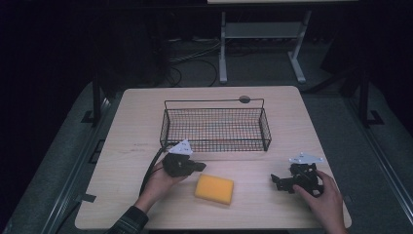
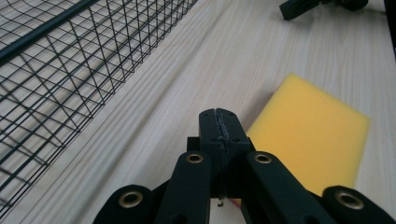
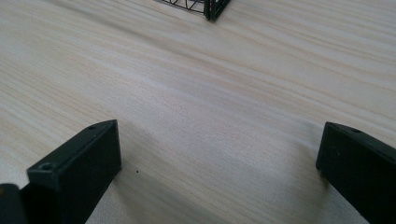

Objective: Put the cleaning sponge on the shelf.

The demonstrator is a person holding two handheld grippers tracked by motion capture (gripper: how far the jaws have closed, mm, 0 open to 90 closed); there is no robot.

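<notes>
A black wire basket stands near the middle of the pale wooden bench, its long side facing the person. Through the mesh only the bench's wood grain shows; nothing can be made out lying inside it. A thin handle bar runs along the basket's far rim.

In front of the basket, toward the person, a yellow sponge lies flat on the bench, apart from the basket.

The left claw sits just in front of the basket's near left corner, held in the person's left hand, pointing toward the sponge. In the left gripper view its jaws are pressed together with nothing between them, the tip close to the sponge's edge, the basket's mesh wall alongside.

The right claw lies in front of the basket's near right corner, well apart from it, in the right hand. In the right gripper view its jaws stand wide apart over bare wood, with the basket's corner at the top edge.
</notes>
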